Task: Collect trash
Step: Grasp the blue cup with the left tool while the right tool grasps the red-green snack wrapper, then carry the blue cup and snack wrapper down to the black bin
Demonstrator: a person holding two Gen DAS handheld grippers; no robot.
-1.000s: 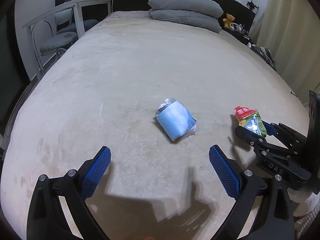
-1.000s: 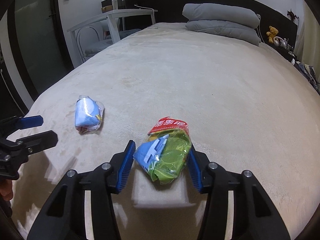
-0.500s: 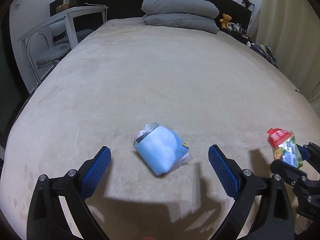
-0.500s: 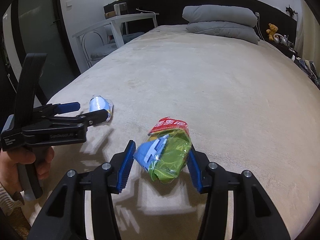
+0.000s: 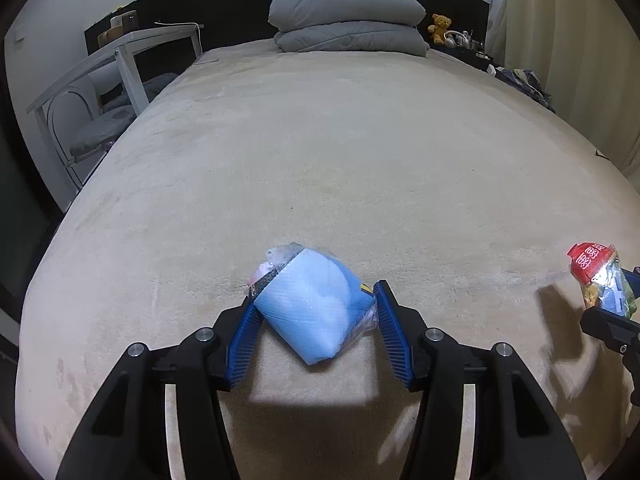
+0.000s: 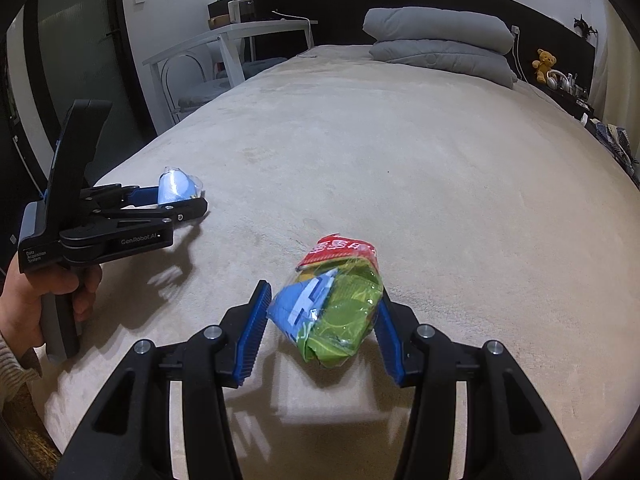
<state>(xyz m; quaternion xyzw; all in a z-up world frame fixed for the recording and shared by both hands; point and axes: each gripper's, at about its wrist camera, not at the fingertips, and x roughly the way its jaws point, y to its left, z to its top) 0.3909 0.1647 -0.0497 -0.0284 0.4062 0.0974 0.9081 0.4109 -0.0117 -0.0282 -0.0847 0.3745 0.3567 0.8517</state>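
Observation:
My left gripper [image 5: 314,320] is shut on a light blue plastic wrapper [image 5: 314,306], held just above the beige bed cover [image 5: 340,160]. It also shows in the right wrist view [image 6: 176,186], gripped between the left gripper's fingers [image 6: 188,204]. My right gripper [image 6: 320,320] is shut on a green, blue and red snack packet [image 6: 336,304], held over the bed's near end. That packet shows at the right edge of the left wrist view [image 5: 600,280].
Two folded grey quilts [image 5: 346,20] lie at the head of the bed. A white desk [image 5: 120,60] and chair [image 5: 100,128] stand to the left. A teddy bear [image 5: 440,26] and clutter sit on the far right shelf. A curtain [image 5: 580,40] hangs right.
My left gripper moved forward over the blue wrapper and closed on it. My right gripper kept hold of the snack packet and barely moved.

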